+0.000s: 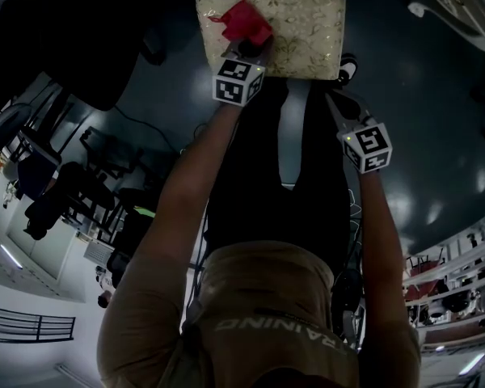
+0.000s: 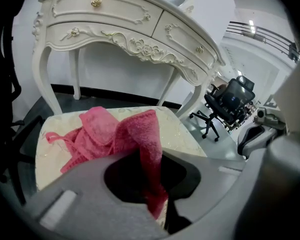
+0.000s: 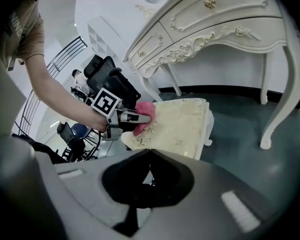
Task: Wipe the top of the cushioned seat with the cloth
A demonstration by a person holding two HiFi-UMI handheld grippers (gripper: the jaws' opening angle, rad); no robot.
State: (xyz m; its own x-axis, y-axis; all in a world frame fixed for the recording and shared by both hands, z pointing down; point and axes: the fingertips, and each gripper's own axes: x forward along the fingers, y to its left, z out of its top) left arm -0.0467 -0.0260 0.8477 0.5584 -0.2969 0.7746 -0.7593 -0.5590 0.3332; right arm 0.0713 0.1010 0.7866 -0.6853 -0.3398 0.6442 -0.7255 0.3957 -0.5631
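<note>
The cushioned seat (image 1: pixel 299 35) is cream with a gold pattern and lies at the top of the head view. A pink cloth (image 1: pixel 244 21) rests bunched on its near left part. My left gripper (image 1: pixel 246 48) is shut on the cloth's near edge. In the left gripper view the cloth (image 2: pixel 110 134) spreads over the seat (image 2: pixel 182 134), and a strip of it hangs down between the jaws of the left gripper (image 2: pixel 152 156). My right gripper (image 1: pixel 337 99) hovers off the seat's near right corner, shut and holding nothing. The right gripper view shows the right gripper (image 3: pixel 149 151), the seat (image 3: pixel 182 126) and the cloth (image 3: pixel 144 109).
A white ornate dressing table (image 2: pixel 130 29) with curved legs stands just behind the seat. A black office chair (image 2: pixel 230 101) is off to the right on the dark glossy floor (image 3: pixel 240 134). More chairs and railings stand further back.
</note>
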